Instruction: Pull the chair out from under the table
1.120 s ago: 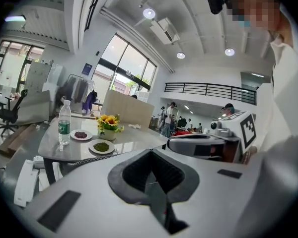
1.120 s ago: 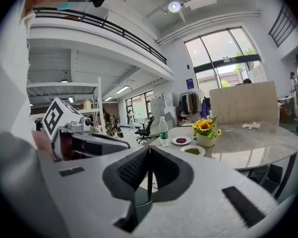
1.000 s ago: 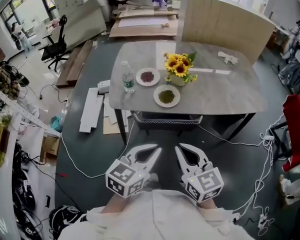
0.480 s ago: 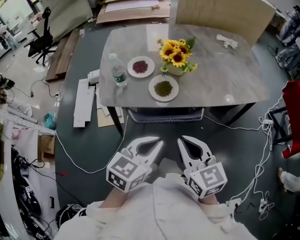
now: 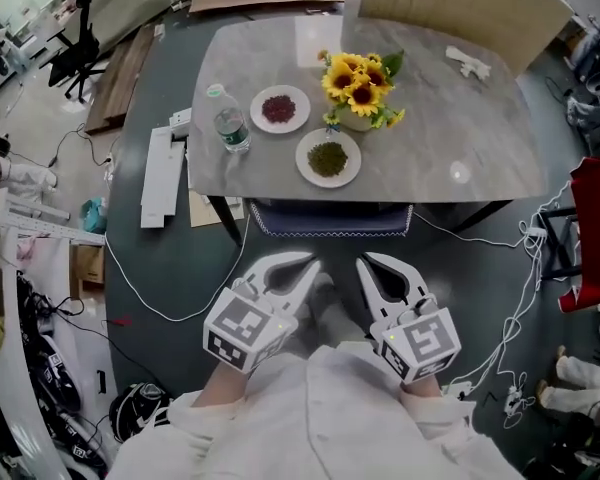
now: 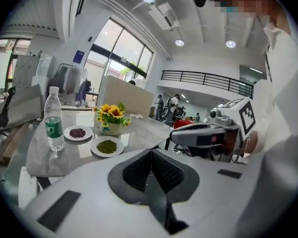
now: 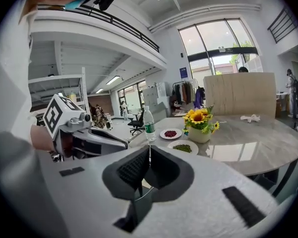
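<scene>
The chair (image 5: 330,218) is tucked under the grey table (image 5: 470,138); only its dark seat with a pale dotted front edge shows below the table's near edge. My left gripper (image 5: 308,265) and right gripper (image 5: 368,264) hang side by side in front of it, short of the seat, both shut with nothing between their jaws. In the left gripper view the shut left gripper (image 6: 150,155) points at the table (image 6: 39,162), with the right gripper's body to its right. In the right gripper view the shut right gripper (image 7: 148,155) faces the table (image 7: 258,152).
On the table stand a water bottle (image 5: 223,121), a plate of dark red bits (image 5: 279,108), a plate of green bits (image 5: 327,158) and a pot of sunflowers (image 5: 360,86). White boards (image 5: 163,176) and cables lie on the floor at left; a red object (image 5: 595,230) stands at right.
Both grippers have moved toward the table and slightly down, still shut and side by side. The table and the chair's front edge now appear closer in the head view.
</scene>
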`<state>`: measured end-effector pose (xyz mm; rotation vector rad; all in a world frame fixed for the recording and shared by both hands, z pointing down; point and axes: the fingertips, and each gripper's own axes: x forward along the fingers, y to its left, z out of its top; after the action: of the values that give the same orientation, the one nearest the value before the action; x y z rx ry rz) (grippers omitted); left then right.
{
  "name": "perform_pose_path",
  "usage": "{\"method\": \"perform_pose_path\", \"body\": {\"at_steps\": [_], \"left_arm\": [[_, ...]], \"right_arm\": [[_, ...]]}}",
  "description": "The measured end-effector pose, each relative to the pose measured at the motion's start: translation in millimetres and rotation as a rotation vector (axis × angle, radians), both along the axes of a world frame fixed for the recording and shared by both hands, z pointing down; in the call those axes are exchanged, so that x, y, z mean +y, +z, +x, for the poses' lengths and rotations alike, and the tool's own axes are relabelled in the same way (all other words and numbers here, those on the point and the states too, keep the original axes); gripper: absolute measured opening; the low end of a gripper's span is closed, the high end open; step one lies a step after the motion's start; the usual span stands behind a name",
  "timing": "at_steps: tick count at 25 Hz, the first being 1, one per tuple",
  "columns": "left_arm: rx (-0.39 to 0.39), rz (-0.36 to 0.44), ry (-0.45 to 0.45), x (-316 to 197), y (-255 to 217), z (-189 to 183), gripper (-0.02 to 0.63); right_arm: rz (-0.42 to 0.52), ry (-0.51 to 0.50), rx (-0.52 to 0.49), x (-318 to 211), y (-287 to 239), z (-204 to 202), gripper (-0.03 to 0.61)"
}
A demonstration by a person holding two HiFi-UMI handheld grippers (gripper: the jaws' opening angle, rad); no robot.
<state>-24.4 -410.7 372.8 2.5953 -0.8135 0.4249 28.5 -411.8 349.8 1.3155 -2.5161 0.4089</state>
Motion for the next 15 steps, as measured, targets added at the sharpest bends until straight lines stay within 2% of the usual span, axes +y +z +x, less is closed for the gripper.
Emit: {"method": "perform_pose_path", "body": {"at_steps": [5,9,15], "left_arm": [[-0.041,0.009,0.002,-16,9,1,0.015],[-0.034,0.014,0.038,-26,15,9,0.015],[-0.081,0.024,0.069,-41,26,20,0.015]], "right_arm": [[-0.003,-0.056,0.060,-11,10,2,0.005],[-0.010,-0.094,0.097,-18,19,9,0.005],[-0.011,-0.156,0.142,-37,30,18,0.005]]}}
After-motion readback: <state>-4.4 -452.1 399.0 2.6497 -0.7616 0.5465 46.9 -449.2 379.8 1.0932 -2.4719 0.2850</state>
